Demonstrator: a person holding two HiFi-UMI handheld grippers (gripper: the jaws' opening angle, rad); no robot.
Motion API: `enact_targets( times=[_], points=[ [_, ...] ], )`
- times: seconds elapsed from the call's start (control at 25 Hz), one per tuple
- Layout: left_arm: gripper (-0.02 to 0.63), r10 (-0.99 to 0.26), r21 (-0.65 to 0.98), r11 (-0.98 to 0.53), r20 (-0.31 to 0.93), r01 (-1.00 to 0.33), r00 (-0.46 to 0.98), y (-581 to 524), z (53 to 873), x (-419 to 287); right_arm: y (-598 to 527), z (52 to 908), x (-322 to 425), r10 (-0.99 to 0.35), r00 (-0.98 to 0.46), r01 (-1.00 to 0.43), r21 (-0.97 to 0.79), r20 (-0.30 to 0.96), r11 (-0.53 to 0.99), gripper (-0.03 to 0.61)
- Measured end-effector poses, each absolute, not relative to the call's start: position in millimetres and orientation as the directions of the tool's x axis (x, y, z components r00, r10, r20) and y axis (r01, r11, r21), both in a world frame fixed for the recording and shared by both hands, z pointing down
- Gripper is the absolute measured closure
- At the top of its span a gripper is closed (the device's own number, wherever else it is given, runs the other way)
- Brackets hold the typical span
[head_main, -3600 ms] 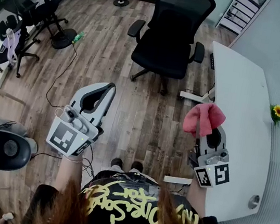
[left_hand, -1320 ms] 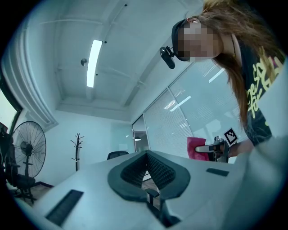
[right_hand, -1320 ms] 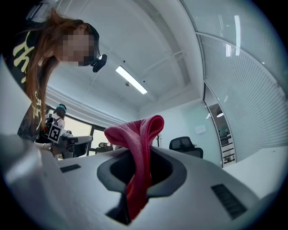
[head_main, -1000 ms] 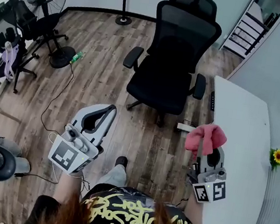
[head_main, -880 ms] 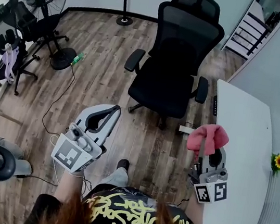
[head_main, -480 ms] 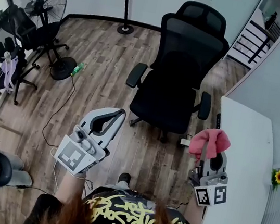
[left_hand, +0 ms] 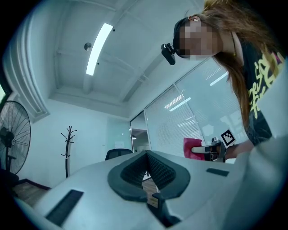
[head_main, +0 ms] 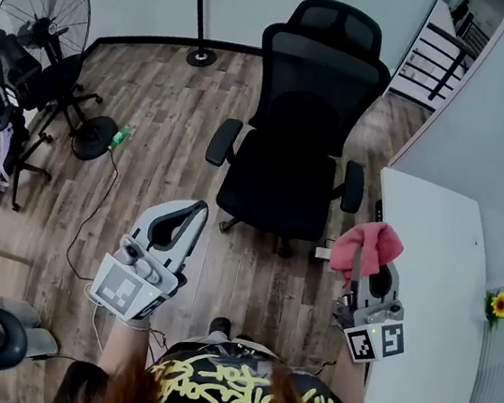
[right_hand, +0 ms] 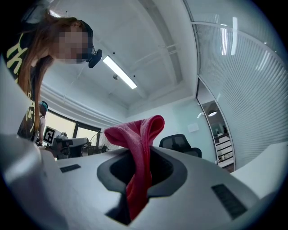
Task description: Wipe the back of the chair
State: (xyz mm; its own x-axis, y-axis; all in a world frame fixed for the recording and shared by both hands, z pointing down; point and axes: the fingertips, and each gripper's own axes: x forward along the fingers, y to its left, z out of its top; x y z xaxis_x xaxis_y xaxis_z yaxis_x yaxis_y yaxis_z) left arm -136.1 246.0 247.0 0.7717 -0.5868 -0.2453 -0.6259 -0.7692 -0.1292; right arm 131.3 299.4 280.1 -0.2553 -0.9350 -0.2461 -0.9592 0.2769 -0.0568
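holding both tools low at six o'clock in the head view, the person faces the black chair point(head_main: 292, 155), which stands on the wood floor point(head_main: 166, 116) at twelve o'clock, well apart from both grippers. the chair back point(head_main: 325, 70) shows only its front mesh; its far side is turned away and can't be seen. the seat hides most of the wheeled base.

right gripper point(head_main: 359, 263) at four o'clock: its jaws are clamped on a pink cloth point(head_main: 367, 244), and the cloth bunches up over the tips and hides them from above. the right gripper view confirms it: right gripper point(right_hand: 140, 150) pinching the cloth point(right_hand: 137, 134), a red fold standing up out of the jaws, with the rest of it dropping out of sight between the pads. the chair point(right_hand: 180, 143) peeks over the jaw there, only its top showing.

left gripper point(head_main: 194, 209) at seven o'clock: in the left gripper view, its tips point(left_hand: 146, 155) meet with nothing between them.

white desk point(head_main: 432, 262) at three o'clock, just beside the right gripper, its far corner cut off below. a small yellow flower point(head_main: 499, 303) sits at the frame's edge. a standing fan point(head_main: 46, 7) is at ten o'clock.
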Motion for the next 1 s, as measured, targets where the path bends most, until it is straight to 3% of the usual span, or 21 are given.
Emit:
enact_targets(
  times=[0.44,0.56,0.72,1.0],
  points=[
    [0.620,-0.615,-0.082,-0.761,-0.221,-0.643,0.757,227,254,-133,285,281,127,-0.941,-0.271,-0.961,-0.006,-0.202,0.278,0.518],
    [0.620,-0.663,-0.023,-0.742,-0.125,-0.670,0.738,206,270,-131,273,292,127,-0.959,-0.248,-0.968,-0.002,-0.138,0.251,0.517],
    [0.621,-0.697,0.027,-0.711,0.100,-0.702,0.710,180,309,-134,259,312,130,-0.979,-0.195,-0.978,-0.066,-0.050,0.198,0.518],
    [0.621,-0.698,0.054,-0.699,0.163,-0.713,0.697,164,321,-148,251,315,126,-0.987,-0.158,-0.984,-0.084,-0.022,0.160,0.518]
  ],
)
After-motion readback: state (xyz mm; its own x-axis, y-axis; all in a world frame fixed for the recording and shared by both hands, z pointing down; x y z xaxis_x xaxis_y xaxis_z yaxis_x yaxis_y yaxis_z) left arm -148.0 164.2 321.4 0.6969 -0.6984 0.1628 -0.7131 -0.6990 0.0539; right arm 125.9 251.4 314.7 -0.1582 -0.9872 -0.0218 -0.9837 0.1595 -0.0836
